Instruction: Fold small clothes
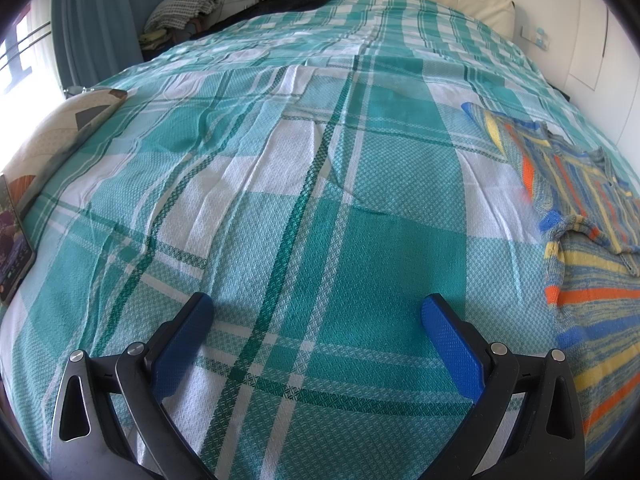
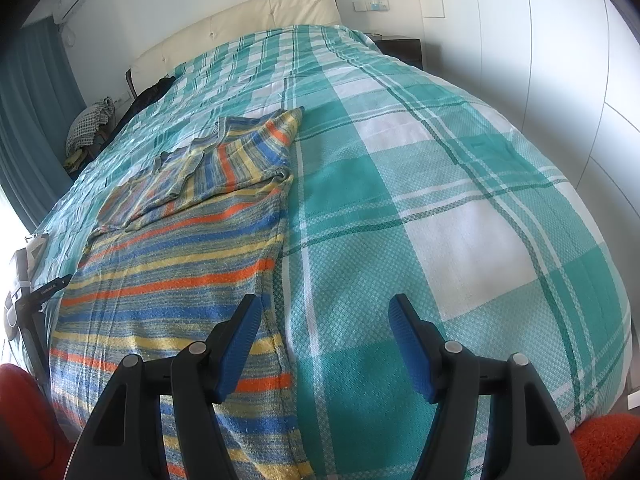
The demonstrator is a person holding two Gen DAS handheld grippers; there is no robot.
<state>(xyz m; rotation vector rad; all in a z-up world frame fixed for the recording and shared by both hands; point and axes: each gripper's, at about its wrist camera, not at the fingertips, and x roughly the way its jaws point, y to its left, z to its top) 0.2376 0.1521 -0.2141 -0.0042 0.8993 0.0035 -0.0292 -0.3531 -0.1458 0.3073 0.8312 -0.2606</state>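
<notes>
Both claws idle over the bed; nothing gripped. Your left gripper, blue-padded fingers on black arms, stands spread wide above bare cover at the bottom of the left wrist view. Your right gripper is likewise spread, nothing between the pads; its left finger hangs over the near edge of the garment, contact not determinable.

Task item: a knitted top striped in blue, yellow, orange and grey. It lies flat on the teal-and-white checked woven bedspread, in the left half of the right wrist view and along the right edge of the left wrist view. One sleeve looks already laid in across the chest, upper centre-left of the right wrist view.

Judgement: you are partway through the fold, between moves. The next move likely calls for pinching the near hem at both corners and carrying it up toward the collar, keeping the layers square so the folded sleeve does not slide.

Not readable:
- hem near the bottom of frame, hidden behind the right gripper's arms;
- far left side of the garment, foreshortened; whether that sleeve is folded cannot be told;
- garment cut off at the right border in the left wrist view.
</notes>
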